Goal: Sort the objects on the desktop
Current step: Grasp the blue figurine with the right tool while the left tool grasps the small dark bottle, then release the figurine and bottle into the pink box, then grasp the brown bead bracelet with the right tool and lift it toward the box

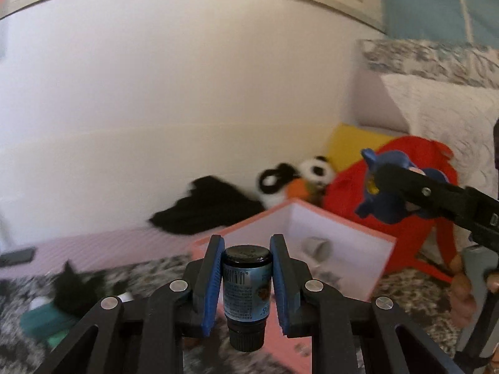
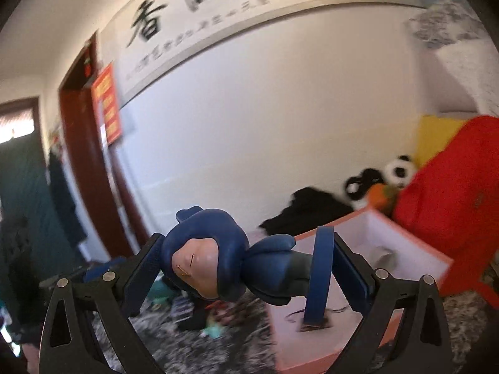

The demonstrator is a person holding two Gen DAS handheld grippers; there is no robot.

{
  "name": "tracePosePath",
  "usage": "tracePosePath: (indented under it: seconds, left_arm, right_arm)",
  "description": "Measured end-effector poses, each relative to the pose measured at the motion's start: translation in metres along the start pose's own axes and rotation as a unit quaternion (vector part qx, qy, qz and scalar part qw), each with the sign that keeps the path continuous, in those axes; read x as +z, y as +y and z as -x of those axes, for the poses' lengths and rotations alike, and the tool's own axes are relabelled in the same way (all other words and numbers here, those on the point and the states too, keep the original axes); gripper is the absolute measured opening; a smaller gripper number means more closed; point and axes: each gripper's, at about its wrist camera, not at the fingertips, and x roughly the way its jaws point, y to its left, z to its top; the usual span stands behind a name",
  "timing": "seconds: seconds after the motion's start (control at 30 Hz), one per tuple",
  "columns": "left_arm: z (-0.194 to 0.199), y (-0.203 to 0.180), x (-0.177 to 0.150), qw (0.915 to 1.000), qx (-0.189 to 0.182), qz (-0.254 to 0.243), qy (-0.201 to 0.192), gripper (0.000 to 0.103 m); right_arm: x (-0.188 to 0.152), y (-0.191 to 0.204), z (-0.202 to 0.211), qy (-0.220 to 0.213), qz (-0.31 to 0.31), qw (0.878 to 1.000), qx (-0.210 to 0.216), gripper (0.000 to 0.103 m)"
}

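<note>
Right wrist view, calligraphy scroll (image 2: 199,3) reading 香蘭, blue figurine (image 2: 218,258) clamped

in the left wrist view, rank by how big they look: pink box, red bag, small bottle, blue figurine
1. pink box
2. red bag, close to the box, partly hidden
3. blue figurine
4. small bottle, near the camera, so likely smaller than it looks

A framed calligraphy scroll (image 2: 237,9) hangs high on a white wall (image 1: 174,99), beside a dark red door frame (image 2: 90,168) bearing a red paper notice (image 2: 107,106). Below, a panda plush toy (image 1: 315,168) rests against a red bag (image 2: 455,199) and a yellow cushion (image 1: 352,143), near a heap of black cloth (image 1: 212,205).
</note>
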Motion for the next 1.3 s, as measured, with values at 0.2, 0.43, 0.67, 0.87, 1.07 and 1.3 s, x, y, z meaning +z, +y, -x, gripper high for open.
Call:
tracePosePath:
  seconds: [0.2, 0.43, 0.67, 0.87, 1.07, 1.3]
  left_arm:
    - [-0.078, -0.042, 0.018, 0.9987, -0.034, -0.010, 0.038, 0.025]
    - [-0.178, -0.066, 0.000, 0.9905, 0.041, -0.024, 0.129, 0.077]
    - [-0.163, -0.048, -0.011, 0.9898, 0.052, 0.002, 0.132, 0.078]
    - [-0.116, -0.021, -0.016, 0.9886, 0.089, 0.013, 0.121, 0.081]
    - [-0.058, 0.023, -0.052, 0.9781, 0.156, 0.038, 0.132, 0.091]
    - [-0.020, 0.108, -0.146, 0.9439, 0.237, 0.091, 0.211, 0.091]
  right_arm:
    - [0.004, -0.067, -0.011, 0.007, -0.036, 0.998, -0.057, 0.101]
    - [-0.005, -0.133, -0.055, 0.042, -0.126, 0.991, -0.035, 0.103]
    - [-0.006, -0.146, -0.061, 0.035, -0.149, 0.988, -0.023, 0.103]
    - [-0.009, -0.131, -0.064, 0.040, -0.145, 0.988, -0.017, 0.103]
    - [-0.017, -0.066, -0.070, 0.055, -0.094, 0.994, 0.017, 0.103]
    - [-0.064, 0.034, -0.107, 0.116, 0.009, 0.992, 0.058, 0.103]
